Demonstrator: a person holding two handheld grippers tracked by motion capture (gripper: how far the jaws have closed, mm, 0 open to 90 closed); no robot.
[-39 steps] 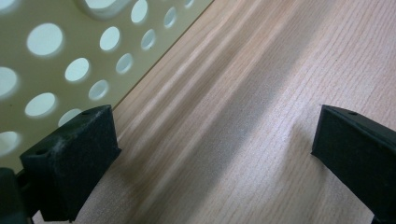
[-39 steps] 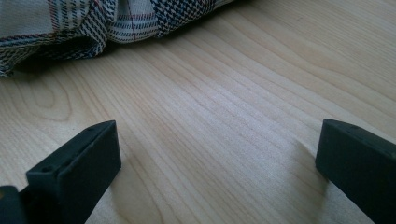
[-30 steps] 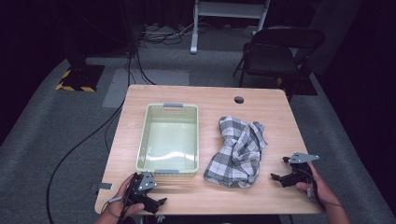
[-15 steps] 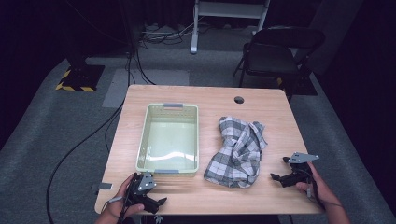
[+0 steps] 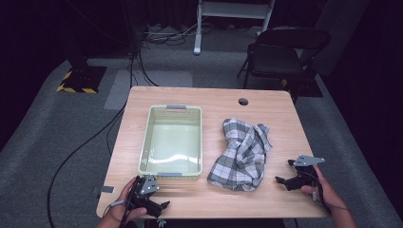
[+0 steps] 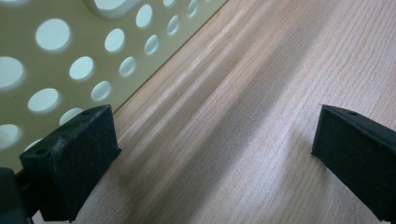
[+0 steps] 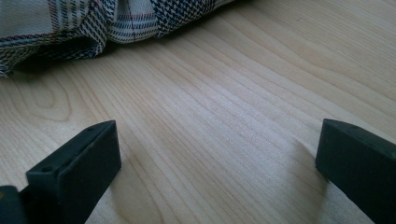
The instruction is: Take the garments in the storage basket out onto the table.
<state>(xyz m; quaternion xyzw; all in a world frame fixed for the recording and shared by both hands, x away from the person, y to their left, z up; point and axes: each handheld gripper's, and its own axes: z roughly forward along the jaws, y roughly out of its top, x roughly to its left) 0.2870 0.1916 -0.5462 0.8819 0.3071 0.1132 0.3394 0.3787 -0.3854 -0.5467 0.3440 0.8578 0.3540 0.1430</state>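
Observation:
A crumpled checked cloth (image 5: pixel 242 154) lies on the wooden table (image 5: pixel 214 102), right of a pale green perforated basket (image 5: pixel 172 141) that holds nothing. My left gripper (image 5: pixel 161 205) rests near the table's front edge, just below the basket's near wall; its jaws stand wide apart with bare wood between them, the basket wall (image 6: pixel 56 60) close at its left. My right gripper (image 5: pixel 281 180) rests at the front right, open, pointing at the cloth's edge (image 7: pixel 116 23) a short way ahead, with nothing between its fingers.
A round cable hole (image 5: pixel 243 101) sits near the table's far edge. Behind the table stand a black folding chair (image 5: pixel 280 52) and a white frame (image 5: pixel 233 14). Cables (image 5: pixel 95 137) run across the grey floor at the left.

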